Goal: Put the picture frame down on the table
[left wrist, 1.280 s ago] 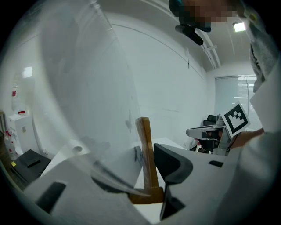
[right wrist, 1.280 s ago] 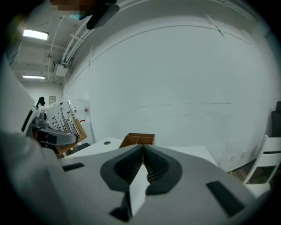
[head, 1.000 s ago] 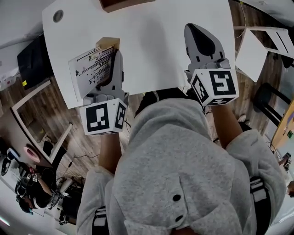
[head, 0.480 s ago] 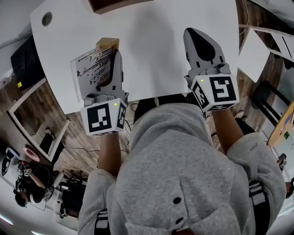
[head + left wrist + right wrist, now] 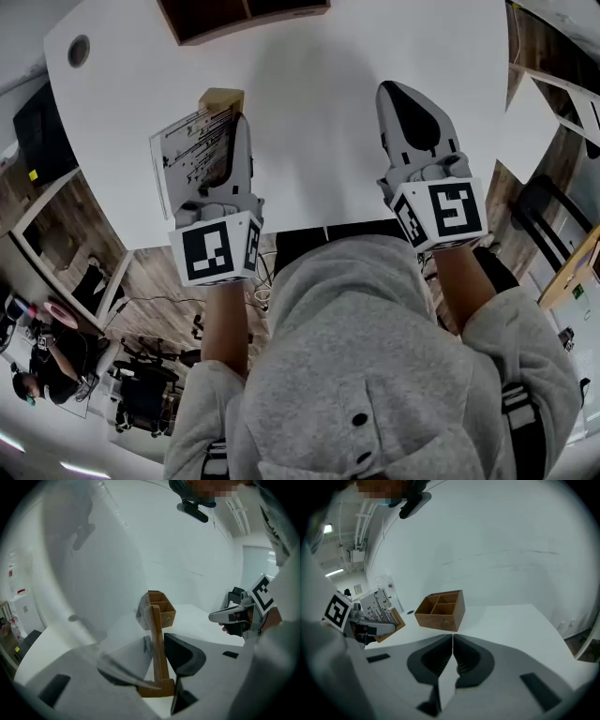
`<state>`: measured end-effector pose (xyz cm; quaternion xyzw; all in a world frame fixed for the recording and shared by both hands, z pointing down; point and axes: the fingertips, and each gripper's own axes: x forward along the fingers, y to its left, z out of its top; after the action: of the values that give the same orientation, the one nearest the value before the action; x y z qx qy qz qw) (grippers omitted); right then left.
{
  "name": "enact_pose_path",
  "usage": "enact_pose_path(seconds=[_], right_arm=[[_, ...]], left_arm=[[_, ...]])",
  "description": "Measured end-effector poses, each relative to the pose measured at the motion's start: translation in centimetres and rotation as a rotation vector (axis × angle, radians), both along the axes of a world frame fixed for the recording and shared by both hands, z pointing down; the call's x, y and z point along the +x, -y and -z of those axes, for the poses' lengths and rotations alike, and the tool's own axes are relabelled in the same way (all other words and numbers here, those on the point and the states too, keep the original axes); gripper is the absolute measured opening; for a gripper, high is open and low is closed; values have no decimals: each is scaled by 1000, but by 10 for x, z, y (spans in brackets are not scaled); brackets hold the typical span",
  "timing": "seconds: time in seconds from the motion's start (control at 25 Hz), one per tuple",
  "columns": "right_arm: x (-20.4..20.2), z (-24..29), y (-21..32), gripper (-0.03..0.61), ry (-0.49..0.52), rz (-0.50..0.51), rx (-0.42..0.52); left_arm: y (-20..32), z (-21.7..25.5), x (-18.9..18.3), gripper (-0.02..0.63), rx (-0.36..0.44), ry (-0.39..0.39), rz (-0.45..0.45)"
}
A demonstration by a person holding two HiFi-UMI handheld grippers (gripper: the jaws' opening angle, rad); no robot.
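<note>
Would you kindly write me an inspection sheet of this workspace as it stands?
Surface: white table with a grommet hole at its far left corner.
Job's things: picture frame clamped in the left gripper; contact with the table unclear.
Clutter: wooden compartment box at the far edge.
Grippers: left shut on the frame; right gripper shut, empty.
Cables: thin cable under the near edge.
Surroundings: wooden floor, another white tabletop at right, a person lower left.
</note>
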<state>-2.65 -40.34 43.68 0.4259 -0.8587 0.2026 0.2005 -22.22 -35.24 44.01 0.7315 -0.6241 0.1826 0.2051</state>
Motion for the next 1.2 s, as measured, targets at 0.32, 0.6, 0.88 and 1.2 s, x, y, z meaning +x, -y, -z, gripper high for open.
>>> enact_pose_path(seconds=[0.32, 0.6, 0.88, 1.2], right_arm=[[-9, -32, 13, 26, 2, 4, -35], [-10, -44, 15, 26, -6, -9, -47], [7, -48, 19, 26, 7, -9, -53], [2, -39, 15, 26, 16, -10, -51]], left_arm=[[11, -47, -15, 192, -51, 30, 23], [16, -72, -22, 192, -71, 57, 22], [27, -86, 1, 192, -72, 88, 12], [26, -84, 3, 192, -79, 163, -44]])
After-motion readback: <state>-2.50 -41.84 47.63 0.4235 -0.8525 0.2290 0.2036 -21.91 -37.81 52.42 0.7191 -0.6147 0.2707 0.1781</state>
